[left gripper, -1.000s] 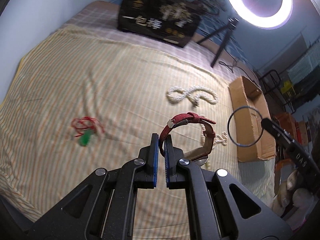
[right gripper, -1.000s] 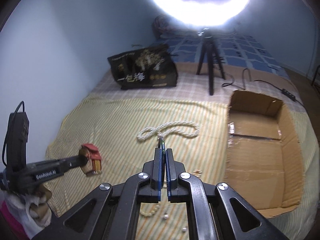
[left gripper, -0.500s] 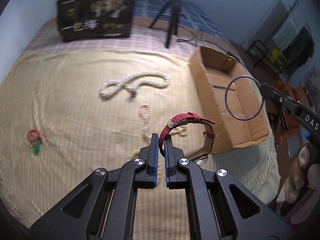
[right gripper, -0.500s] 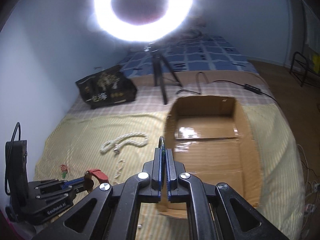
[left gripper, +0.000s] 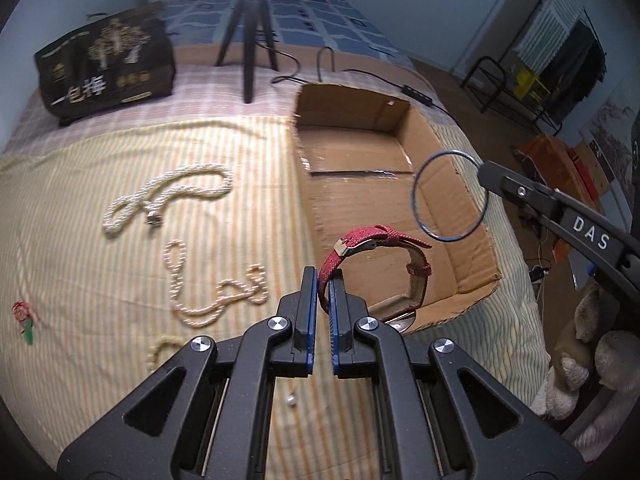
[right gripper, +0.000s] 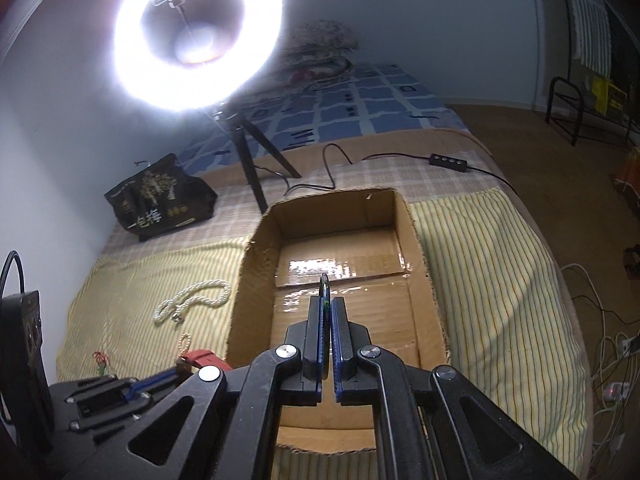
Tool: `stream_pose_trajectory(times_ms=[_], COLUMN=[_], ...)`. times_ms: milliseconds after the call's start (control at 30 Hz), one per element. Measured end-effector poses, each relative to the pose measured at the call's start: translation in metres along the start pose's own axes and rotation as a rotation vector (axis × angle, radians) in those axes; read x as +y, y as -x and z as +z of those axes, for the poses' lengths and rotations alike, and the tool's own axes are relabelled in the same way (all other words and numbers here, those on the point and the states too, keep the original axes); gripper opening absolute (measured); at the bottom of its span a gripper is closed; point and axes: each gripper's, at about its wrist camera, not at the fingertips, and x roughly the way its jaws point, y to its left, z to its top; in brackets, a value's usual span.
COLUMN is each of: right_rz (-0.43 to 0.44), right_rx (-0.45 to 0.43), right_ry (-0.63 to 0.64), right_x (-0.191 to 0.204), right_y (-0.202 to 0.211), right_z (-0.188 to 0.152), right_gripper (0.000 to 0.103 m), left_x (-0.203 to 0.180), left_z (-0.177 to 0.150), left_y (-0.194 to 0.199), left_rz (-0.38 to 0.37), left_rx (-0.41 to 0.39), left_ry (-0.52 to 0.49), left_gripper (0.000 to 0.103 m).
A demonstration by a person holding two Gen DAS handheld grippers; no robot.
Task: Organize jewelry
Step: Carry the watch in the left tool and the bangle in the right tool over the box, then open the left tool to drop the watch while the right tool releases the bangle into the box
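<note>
My left gripper [left gripper: 323, 280] is shut on the strap of a red wristwatch [left gripper: 380, 240], which hangs over the near left part of the open cardboard box [left gripper: 472, 200]. My right gripper [right gripper: 329, 304] is shut on a thin metal bangle [right gripper: 324, 282], seen edge-on above the box floor [right gripper: 344, 312]. In the left wrist view the bangle [left gripper: 416, 192] shows as a blue-grey ring over the box's right side, held by the right gripper [left gripper: 486, 170]. A thick white rope necklace [left gripper: 168, 196], a pearl strand [left gripper: 208, 300] and a red-corded green pendant [left gripper: 25, 316] lie on the striped cloth.
A black gift bag [left gripper: 104, 60] and a ring light's tripod [left gripper: 250, 40] stand behind the cloth, with a cable and inline switch [right gripper: 448, 162] trailing by the box. The ring light [right gripper: 196, 32] glares overhead. Soft toys [left gripper: 592, 352] sit off the bed's right edge.
Both grippers have swung rightward from over the cloth to over the cardboard box, carrying the watch and the bangle. The necklaces and pendant now lie off to the left.
</note>
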Motion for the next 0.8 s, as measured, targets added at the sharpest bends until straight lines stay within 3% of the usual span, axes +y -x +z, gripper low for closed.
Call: stream_pose_trajectory(times_ms=[333, 633, 700, 800], right_rz=[-0.029, -0.025, -0.027, -0.048], right_rx=[0.013, 0.008, 0.0, -0.02], right_ry=[-0.047, -0.075, -0.077, -0.075], right_x=[-0.023, -0.029, -0.028, -0.026], right_y=[-0.013, -0.016, -0.015, -0.011], right_z=[0.002, 0.002, 0.003, 0.005], right_gripper=[0.001, 0.005, 0.034, 0.041], left_x=[-0.021, -0.03, -0.031, -0.031], left_z=[0.007, 0.006, 0.005, 0.005], left_y=[-0.034, -0.038, -0.037, -0.032], left_rz=[0.001, -0.002, -0.001, 0.003], left_rx=[0.039, 0.031, 0.031, 0.019], left_ry=[-0.017, -0.048, -0.053, -0.059], left_gripper=[0.003, 0.006, 0.013, 0.016])
